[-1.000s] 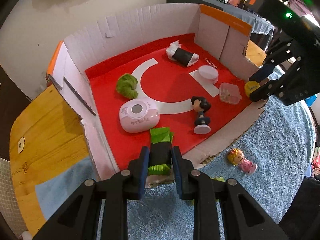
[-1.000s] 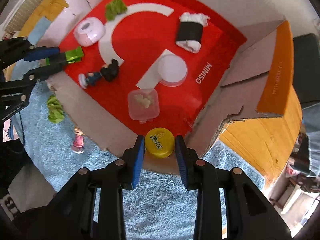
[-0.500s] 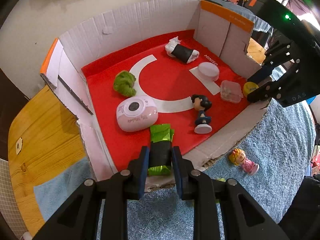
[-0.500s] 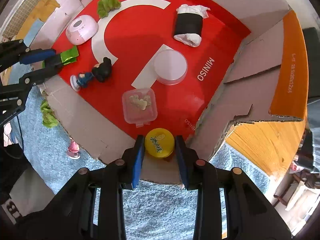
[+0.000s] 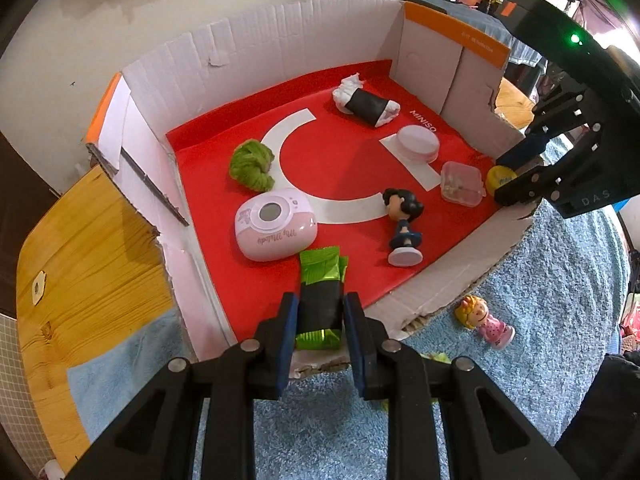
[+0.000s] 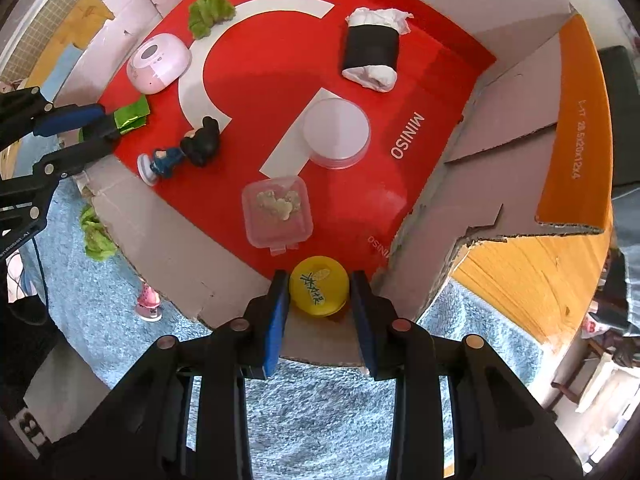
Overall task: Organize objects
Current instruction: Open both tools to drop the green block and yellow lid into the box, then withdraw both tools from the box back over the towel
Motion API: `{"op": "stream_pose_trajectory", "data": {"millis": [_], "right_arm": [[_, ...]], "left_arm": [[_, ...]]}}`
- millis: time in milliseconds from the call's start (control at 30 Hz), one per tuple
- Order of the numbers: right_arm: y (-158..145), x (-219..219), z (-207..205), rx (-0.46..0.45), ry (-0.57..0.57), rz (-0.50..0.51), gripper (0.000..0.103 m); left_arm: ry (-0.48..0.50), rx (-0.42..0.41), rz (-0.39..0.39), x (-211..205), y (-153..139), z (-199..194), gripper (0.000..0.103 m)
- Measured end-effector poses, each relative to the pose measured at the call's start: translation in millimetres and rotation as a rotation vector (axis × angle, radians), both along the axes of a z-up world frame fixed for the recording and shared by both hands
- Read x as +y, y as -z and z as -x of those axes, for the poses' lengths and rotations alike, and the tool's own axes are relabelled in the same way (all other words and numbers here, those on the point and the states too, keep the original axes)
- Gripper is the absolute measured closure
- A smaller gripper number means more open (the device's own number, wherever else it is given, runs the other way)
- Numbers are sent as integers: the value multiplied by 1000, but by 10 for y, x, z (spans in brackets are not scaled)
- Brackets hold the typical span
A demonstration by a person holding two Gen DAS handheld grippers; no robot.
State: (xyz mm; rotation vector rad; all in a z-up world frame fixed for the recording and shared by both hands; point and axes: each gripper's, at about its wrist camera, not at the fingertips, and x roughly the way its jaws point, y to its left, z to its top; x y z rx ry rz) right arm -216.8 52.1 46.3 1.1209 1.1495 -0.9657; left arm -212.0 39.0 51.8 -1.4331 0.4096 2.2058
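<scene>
The left gripper (image 5: pixel 320 316) pinches a green-and-black foil packet (image 5: pixel 321 296) over the near edge of the red-floored cardboard box (image 5: pixel 280 52). The right gripper (image 6: pixel 319 292) pinches a round yellow plastic lid (image 6: pixel 319 291) at the box's front right corner, beside a clear square plastic container (image 6: pixel 277 210).

Left wrist: low at the box's (image 5: pixel 280 40) open front, facing in
Right wrist: steeply above its right corner
Shared: red floor (image 6: pixel 280 80), both views

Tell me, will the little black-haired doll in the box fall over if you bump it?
Probably yes. The black-haired doll has a big head over a small round base, so it looks top-heavy. It appears to be hard plastic, so likely light and stiff.
</scene>
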Motion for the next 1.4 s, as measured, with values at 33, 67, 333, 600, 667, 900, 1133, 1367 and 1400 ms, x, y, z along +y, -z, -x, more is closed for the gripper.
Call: {"op": "stream_pose_trajectory", "data": {"millis": [33,67,333,600,667,900,1133,1367,1400], "right_arm": [[-2,4,-2,1,9,0,73],[-3,11,-5,1,18,0,73],[-16,60,-30,-2,81,-1,73],[-114,116,-90,-8,116,26,55],[-136,132,-115,-6,122,30,53],[-212,211,-135,0,154,48,48],[-363,331,-171,-14,170,85,42],[-584,502,-254,-37,179,143,34],[-612,532,-269,-41,181,149,34]], "left_arm": [[0,1,0,-1,-2,-2,77],[-2,1,1,-3,-6,-1,77],[-11,2,-8,-24,-50,-15,67],[-11,2,-9,-9,-69,-41,67],[-12,3,-10,-1,-81,-56,67],[-15,8,-32,-10,-138,-100,63],[-21,13,-56,-23,-217,-165,62],[-31,39,-127,-88,-405,-251,56],[-34,44,-130,-92,-429,-258,56]]}}
